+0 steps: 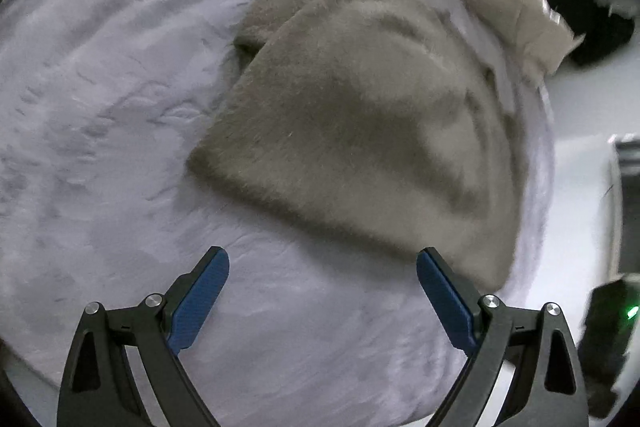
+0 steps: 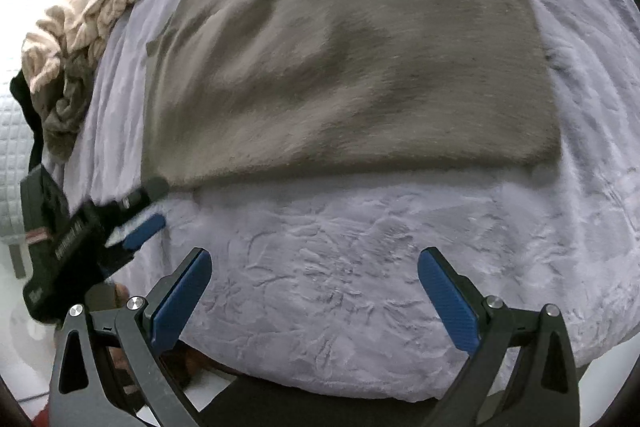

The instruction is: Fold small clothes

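The left gripper [image 1: 322,261] stands wide apart at the bottom of its own view, its two blue pads [image 1: 200,301] holding nothing, just short of the near edge of the grey fuzzy garment [image 1: 360,115]. The right gripper [image 2: 314,263] is likewise spread wide and empty at the bottom of its view, over bare blanket [image 2: 360,267]. In that right view the left gripper appears again at the lower left, blurred, its tip touching or nearly touching the garment's lower left corner; which, I cannot tell.

One garment lies flat in the centre of both views, on one pale lavender blanket with a crinkled pile. It shows two layers at its far end in the left view.

One heap of crumpled clothes [image 2: 76,39], cream and brown, sits at the upper left of the right view, apart from the garment.
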A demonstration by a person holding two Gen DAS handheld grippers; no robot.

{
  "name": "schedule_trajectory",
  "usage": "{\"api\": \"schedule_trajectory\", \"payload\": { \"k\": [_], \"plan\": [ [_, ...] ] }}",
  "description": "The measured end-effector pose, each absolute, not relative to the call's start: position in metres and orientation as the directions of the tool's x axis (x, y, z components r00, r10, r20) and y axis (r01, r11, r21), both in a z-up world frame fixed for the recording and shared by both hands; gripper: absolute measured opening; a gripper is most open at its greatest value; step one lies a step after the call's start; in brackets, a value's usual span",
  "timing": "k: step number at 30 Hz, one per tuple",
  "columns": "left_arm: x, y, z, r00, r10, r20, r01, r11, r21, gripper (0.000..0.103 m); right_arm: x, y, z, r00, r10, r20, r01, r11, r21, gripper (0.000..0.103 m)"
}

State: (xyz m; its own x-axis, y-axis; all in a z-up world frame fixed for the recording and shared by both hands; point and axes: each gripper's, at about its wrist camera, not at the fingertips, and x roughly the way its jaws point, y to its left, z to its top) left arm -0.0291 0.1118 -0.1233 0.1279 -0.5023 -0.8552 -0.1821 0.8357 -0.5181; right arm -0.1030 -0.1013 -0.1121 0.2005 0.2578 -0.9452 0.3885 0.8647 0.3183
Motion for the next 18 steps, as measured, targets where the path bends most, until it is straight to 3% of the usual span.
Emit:
{"api": "schedule_trajectory", "payload": {
  "k": [8,11,14,15,18],
  "plan": [
    [-0.023,0.122,-0.147,0.247,-0.535,-0.808,-0.323,0.741,-0.589,0.095,-0.073,-0.119,-0.120,0.245,0.246,-0.938,0.305,0.899,0.316,0.103],
    [-0.021,0.119,-0.150,0.269,-0.534,-0.802,-0.320,0.735,-0.597,0.095,-0.052,-0.130,-0.132,0.261,0.303,-0.917,0.318,0.869,0.378,0.103],
    [-0.019,0.114,-0.148,0.289,-0.554,-0.781,-0.298,0.723,-0.624,0.095,-0.037,-0.133,-0.148,0.275,0.401,-0.874,0.340,0.810,0.478,0.092],
    [-0.017,0.111,-0.147,0.295,-0.565,-0.771,-0.294,0.714,-0.635,0.095,-0.036,-0.132,-0.153,0.273,0.424,-0.864,0.345,0.795,0.499,0.083],
    [-0.013,0.107,-0.151,0.314,-0.583,-0.750,-0.309,0.684,-0.661,0.095,-0.035,-0.130,-0.166,0.266,0.463,-0.846,0.347,0.772,0.532,0.081]
  ]
}}
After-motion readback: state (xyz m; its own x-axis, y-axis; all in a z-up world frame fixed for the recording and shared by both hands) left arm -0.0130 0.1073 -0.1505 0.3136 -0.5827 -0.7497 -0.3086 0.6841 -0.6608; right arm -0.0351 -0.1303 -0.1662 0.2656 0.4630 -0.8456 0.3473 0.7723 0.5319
